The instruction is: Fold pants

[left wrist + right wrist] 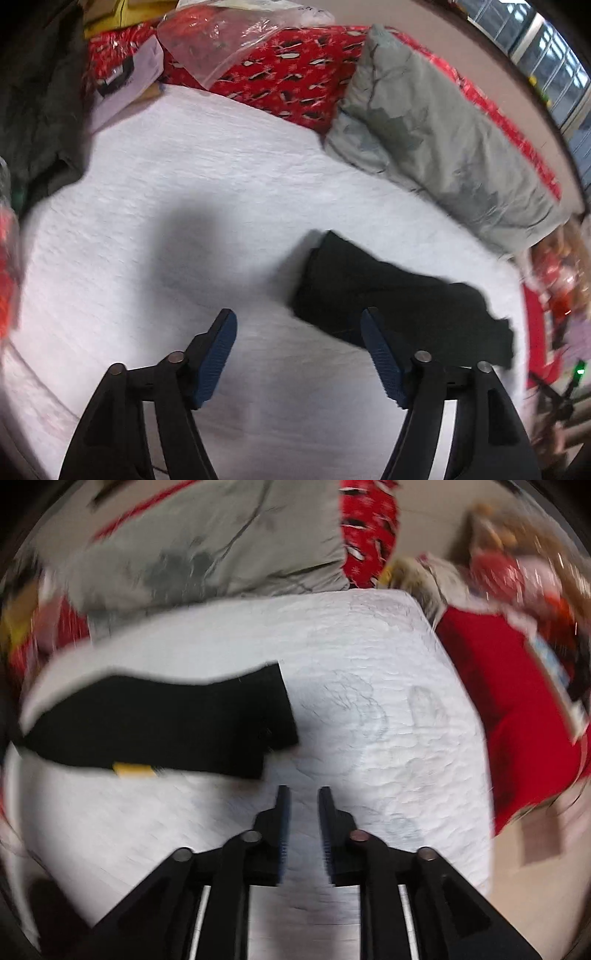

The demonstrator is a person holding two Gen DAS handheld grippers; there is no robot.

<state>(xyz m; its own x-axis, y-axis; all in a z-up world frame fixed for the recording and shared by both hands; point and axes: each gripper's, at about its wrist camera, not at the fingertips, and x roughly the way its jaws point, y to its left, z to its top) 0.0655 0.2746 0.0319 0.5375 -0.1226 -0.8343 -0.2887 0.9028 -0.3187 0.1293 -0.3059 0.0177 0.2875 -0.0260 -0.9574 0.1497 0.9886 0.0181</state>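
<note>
White bed point(184, 184) carries black pants point(388, 295), already folded compact near its edge. My left gripper point(299, 325) is spread, my right gripper point(304, 794) narrowly parted; both are empty.

- Matt black cloth, soft and without sheen: pants point(388, 295) point(166, 720).
- White quilted cloth, puckered and slightly rough, faint stitched outlines: bed cover point(184, 184) point(388, 701).
- Smooth grey cloth with darker leaf print, creased: pillow point(443, 129) point(203, 546).
- Clear glossy plastic, crinkled, catching light: bag point(221, 40).
- Red printed cloth, matt: blanket point(288, 74).
- Matt black plastic arms, ribbed blue rubbery pads, dull metal pins: left gripper point(299, 321), right gripper point(303, 794).
</note>
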